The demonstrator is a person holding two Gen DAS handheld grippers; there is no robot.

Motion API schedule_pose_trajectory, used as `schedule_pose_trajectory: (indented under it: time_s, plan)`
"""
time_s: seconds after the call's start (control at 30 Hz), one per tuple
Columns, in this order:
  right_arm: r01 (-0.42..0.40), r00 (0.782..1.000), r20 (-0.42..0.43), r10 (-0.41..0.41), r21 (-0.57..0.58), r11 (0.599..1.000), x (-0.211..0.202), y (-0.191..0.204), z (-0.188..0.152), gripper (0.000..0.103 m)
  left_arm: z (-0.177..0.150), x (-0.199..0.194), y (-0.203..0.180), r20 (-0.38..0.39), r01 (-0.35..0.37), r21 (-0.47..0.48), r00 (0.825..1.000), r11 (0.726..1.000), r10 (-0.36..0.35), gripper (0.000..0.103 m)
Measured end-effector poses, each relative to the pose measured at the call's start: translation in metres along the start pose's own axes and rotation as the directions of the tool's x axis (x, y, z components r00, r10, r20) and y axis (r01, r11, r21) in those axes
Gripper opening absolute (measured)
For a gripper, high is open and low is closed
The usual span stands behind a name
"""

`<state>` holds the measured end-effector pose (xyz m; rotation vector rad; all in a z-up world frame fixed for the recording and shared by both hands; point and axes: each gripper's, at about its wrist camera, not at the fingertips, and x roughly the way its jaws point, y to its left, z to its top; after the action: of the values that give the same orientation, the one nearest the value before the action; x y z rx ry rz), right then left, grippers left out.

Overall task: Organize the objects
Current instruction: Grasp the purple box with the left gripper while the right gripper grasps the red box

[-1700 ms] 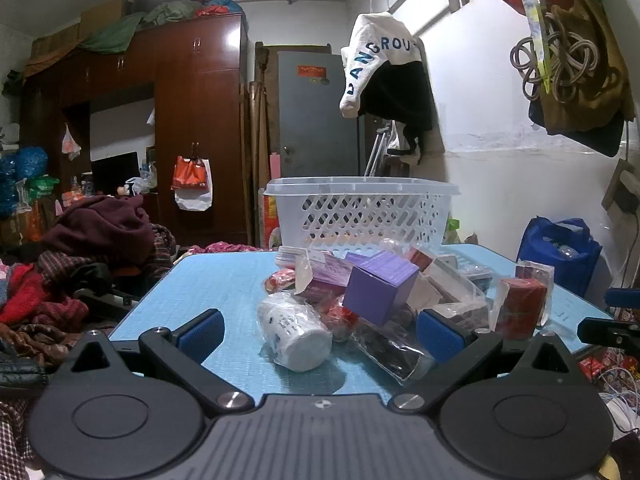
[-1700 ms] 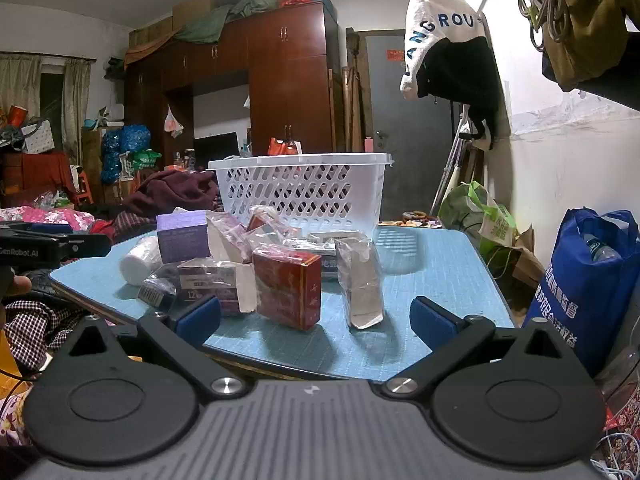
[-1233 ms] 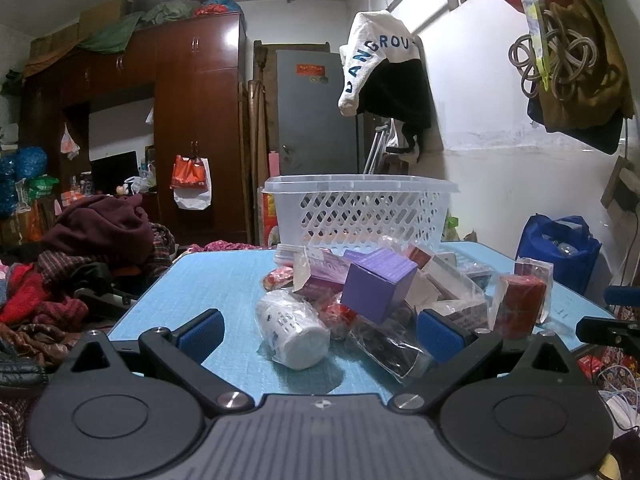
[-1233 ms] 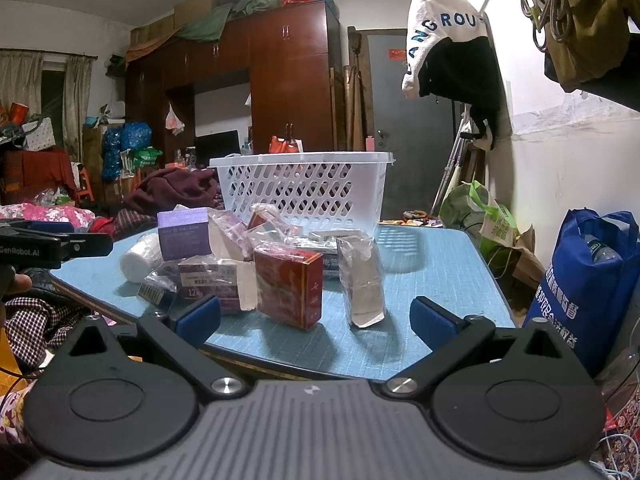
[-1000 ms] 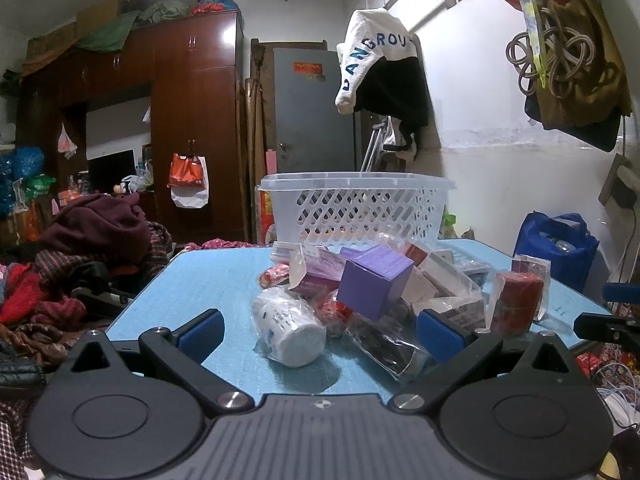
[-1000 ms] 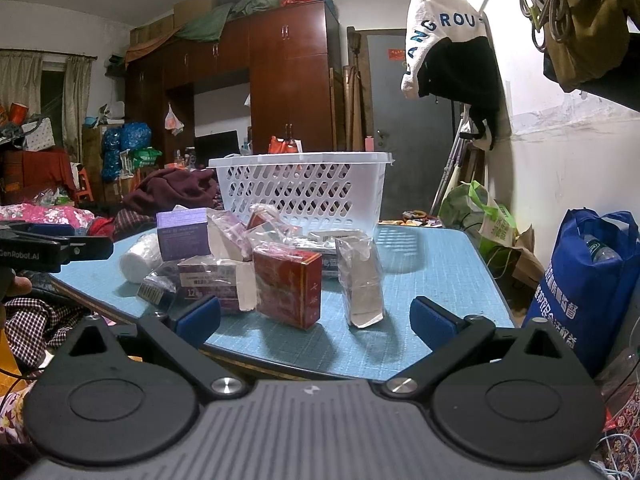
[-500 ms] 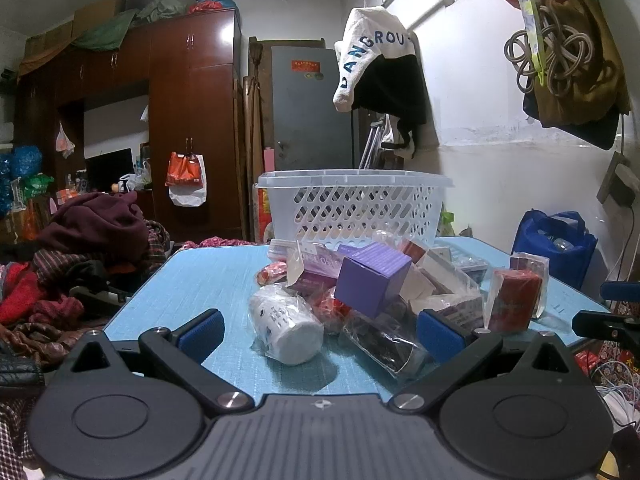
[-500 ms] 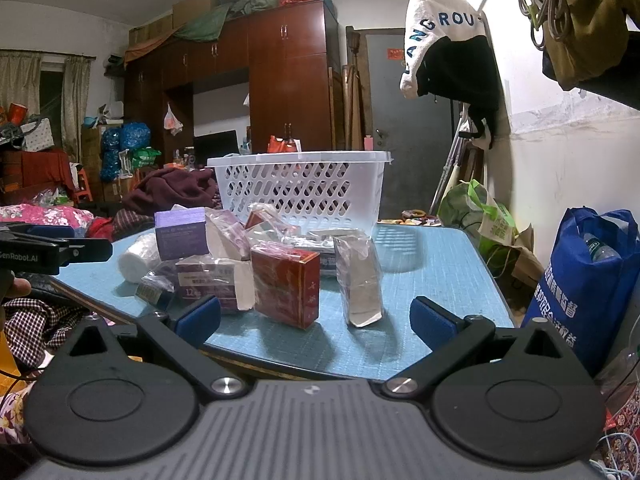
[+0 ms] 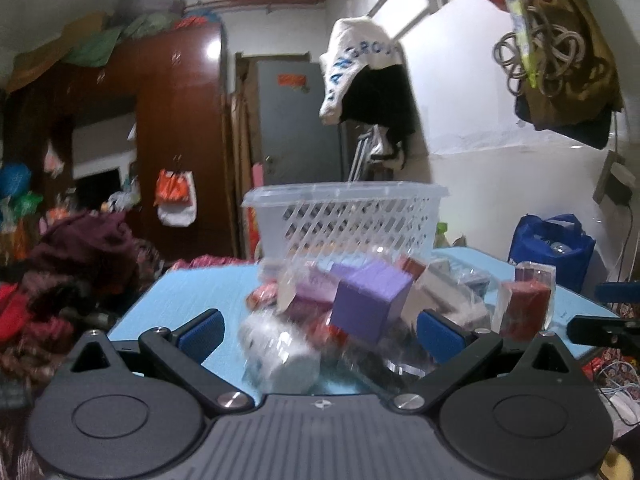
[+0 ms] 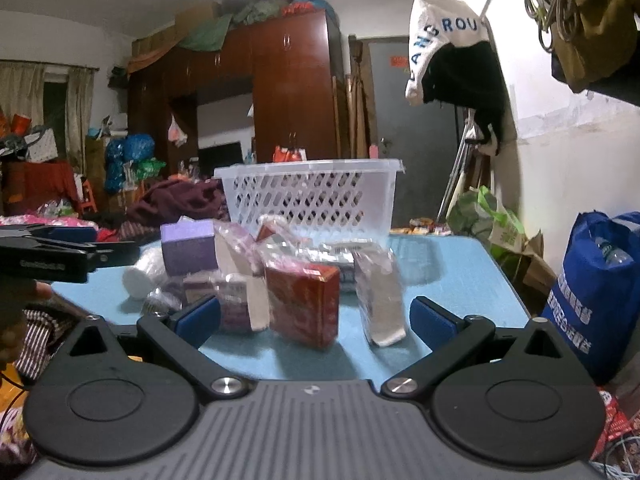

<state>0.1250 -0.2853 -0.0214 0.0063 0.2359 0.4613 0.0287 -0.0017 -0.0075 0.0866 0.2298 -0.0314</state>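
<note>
— Both grippers, left (image 9: 319, 329) and right (image 10: 315, 317), are held spread wide, nothing pinched.
— Purple cardboard box (image 9: 370, 305) is seen atop the pile, before the white lattice plastic basket (image 9: 345, 216).

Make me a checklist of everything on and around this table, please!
Surface: blue table, partly covered by a pile.
Job's things: white basket at the far side; purple box, red box, white bottle on its side and silver packet piled in front of it.
Clutter: more wrapped packets in the pile, too blurred to name.
Grippers: left gripper and right gripper both open, holding nothing.
Cables: coiled cords hanging on the wall.
Surroundings: wardrobe, grey door, blue bag, clothes heap.
</note>
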Motion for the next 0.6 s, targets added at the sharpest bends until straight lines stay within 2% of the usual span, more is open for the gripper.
schedule_pose_trajectory:
  time_s: [0.1,0.17,0.3,0.37,0.5,0.57,0.6]
  plan:
    - [0.005,1.000,0.012,-0.005,0.005,1.000,0.011,0.006,-0.002,0.102,0.005,0.017,-0.003,0.006,0.032,0.023,0.999,0.999,-0.032,0.102]
    - [0.012,1.000,0.014,-0.012,-0.003,1.000,0.017,0.010,-0.003,0.098,0.007,0.026,-0.003,0.003,0.048,0.025,0.999,0.999,-0.048,0.100]
    - [0.021,1.000,-0.009,-0.021,-0.031,0.999,0.030,0.018,-0.005,0.095,0.010,0.039,-0.006,0.000,0.064,0.037,0.998,0.997,-0.064,0.097]
    - [0.024,1.000,-0.012,-0.024,-0.025,0.999,0.035,0.018,-0.004,0.089,0.010,0.045,-0.008,-0.015,0.071,0.046,0.997,0.996,-0.071,0.096]
    - [0.029,0.999,-0.027,-0.029,-0.014,0.999,0.042,0.018,-0.003,0.078,0.007,0.055,-0.012,-0.050,0.100,0.057,0.994,0.993,-0.097,0.067]
    - [0.029,0.999,-0.040,-0.029,-0.004,1.000,0.044,0.018,-0.004,0.063,0.005,0.058,-0.013,-0.064,0.123,0.058,0.991,0.991,-0.119,0.050]
    - [0.028,0.999,-0.043,-0.028,0.001,1.000,0.045,0.017,-0.004,0.059,0.003,0.059,-0.013,-0.071,0.131,0.059,0.989,0.990,-0.127,0.050]
